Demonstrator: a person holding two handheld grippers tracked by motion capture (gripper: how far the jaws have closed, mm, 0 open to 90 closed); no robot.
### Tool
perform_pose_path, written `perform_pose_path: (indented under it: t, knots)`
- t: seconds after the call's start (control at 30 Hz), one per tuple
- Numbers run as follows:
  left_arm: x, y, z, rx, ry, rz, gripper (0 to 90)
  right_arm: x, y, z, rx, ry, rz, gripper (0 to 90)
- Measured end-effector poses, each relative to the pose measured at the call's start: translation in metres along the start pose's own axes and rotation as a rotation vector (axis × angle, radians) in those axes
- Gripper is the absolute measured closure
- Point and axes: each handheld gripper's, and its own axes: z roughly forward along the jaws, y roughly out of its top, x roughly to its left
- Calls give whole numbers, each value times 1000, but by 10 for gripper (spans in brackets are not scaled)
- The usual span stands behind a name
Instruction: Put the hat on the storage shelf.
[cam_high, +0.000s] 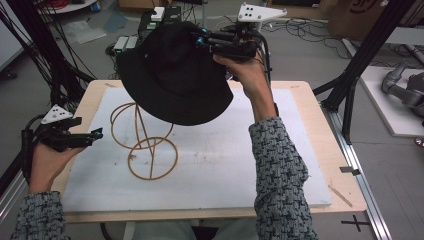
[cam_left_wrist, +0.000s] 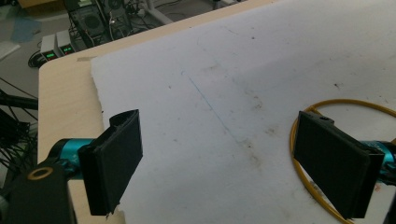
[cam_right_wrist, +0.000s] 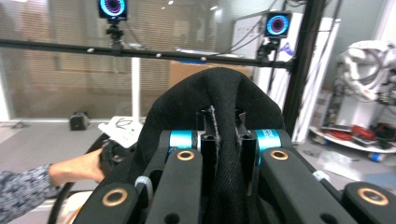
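Your right gripper (cam_high: 212, 41) is clamped on the black hat (cam_high: 175, 75), raised at frame centre-top above the wire stand (cam_high: 145, 142), so seating it looks still ahead; your left gripper (cam_high: 92, 136) waits with jaws apart.

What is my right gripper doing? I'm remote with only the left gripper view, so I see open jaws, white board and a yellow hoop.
Observer: The right gripper is shut on a black hat, lifted above the table.
Operator: Where does it pinch?
Observer: On a fold of the hat's fabric, per the right gripper view.
Operator: Is the hat over the hoop?
Observer: It hangs above the wire stand, not resting on it.
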Motion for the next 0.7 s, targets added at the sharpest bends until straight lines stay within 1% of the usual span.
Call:
perform_pose_path:
  t: [0.03,0.07,0.1,0.27,0.37,0.53,0.7]
  knots:
    - [1,0,-1,4,-2,6,162,1,0,2,4,10,3,856]
    - [0,0,-1,2,-2,4,162,2,0,5,5,21,-5,855]
    - [0,0,-1,2,-1,2,162,3,0,7,6,31,3,855]
    - [0,0,0,3,-2,2,162,7,0,17,17,84,5,855]
    - [0,0,0,-1,0,1,162,11,0,24,28,109,-9,855]
    - [0,-1,0,6,-1,4,162,15,-1,33,46,122,-12,855]
    - [2,0,-2,0,2,1,162,20,-1,43,69,157,-22,855]
